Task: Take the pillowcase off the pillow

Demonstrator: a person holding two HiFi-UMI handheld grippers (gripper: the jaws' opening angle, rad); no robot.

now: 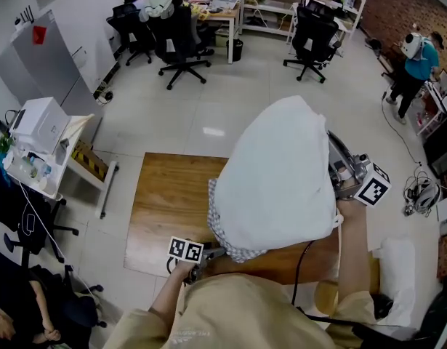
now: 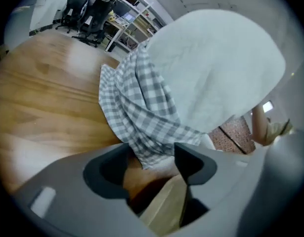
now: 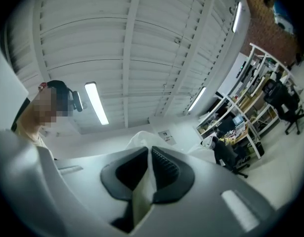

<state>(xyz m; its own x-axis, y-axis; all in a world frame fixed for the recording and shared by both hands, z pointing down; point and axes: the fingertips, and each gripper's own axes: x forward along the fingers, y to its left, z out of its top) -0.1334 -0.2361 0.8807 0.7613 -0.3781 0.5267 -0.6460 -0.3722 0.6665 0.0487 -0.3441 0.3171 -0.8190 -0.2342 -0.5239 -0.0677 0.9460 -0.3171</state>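
Note:
A white pillow (image 1: 281, 173) is held up above the wooden table (image 1: 172, 195), and its top corner is pinched in my right gripper (image 1: 338, 174). In the right gripper view the right gripper (image 3: 149, 167) is shut on a fold of the white pillow (image 3: 141, 191) and points up at the ceiling. The grey checked pillowcase (image 1: 224, 233) is bunched around the pillow's lower end. My left gripper (image 1: 207, 257) sits just below it at the table's near edge. In the left gripper view the left gripper (image 2: 152, 162) is open, and a hanging tip of the pillowcase (image 2: 142, 107) lies between the jaws without being pressed.
Office chairs (image 1: 183, 31) and desks stand at the far side of the room. A person (image 1: 416, 60) stands at the far right. A white cabinet with a printer (image 1: 38, 126) is on the left. A white bundle (image 1: 397, 267) lies on the floor to the right of the table.

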